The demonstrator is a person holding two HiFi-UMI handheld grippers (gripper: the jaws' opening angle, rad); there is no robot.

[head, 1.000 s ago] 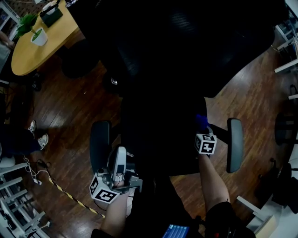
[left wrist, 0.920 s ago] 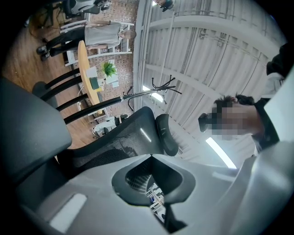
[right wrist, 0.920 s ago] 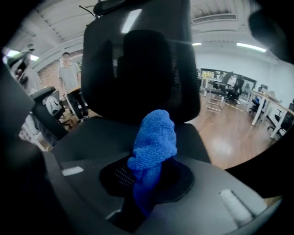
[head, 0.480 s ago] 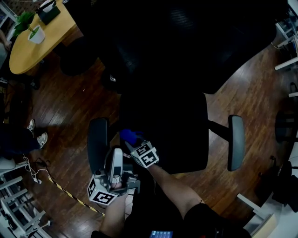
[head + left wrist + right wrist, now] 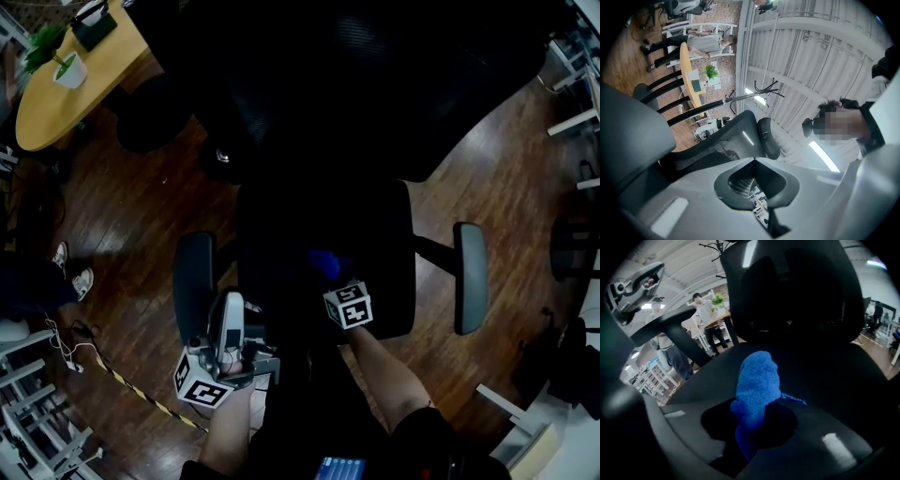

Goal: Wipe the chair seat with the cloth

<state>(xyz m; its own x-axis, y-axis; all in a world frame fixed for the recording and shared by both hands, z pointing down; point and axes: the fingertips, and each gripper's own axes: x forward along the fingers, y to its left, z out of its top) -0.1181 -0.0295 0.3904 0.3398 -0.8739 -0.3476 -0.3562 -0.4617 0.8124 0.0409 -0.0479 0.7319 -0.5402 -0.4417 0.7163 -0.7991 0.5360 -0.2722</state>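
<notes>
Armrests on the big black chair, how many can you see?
2. One armrest sticks out at the left of the seat, the other armrest at its right. None seems hidden.

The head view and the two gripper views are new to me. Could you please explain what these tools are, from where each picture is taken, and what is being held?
There is no robot here. A person holds a two-jaw tool in each hand, and the cubes with square markers are parts of those tools. The head view comes from a camera on the person's head. It looks down on a black chair seat standing on a wooden floor. Each gripper view comes from a camera riding on one tool and looking along its jaws. The right gripper is shut on a blue cloth and holds it over the seat. The left gripper is shut and empty, beside the armrest at the head view's left.
</notes>
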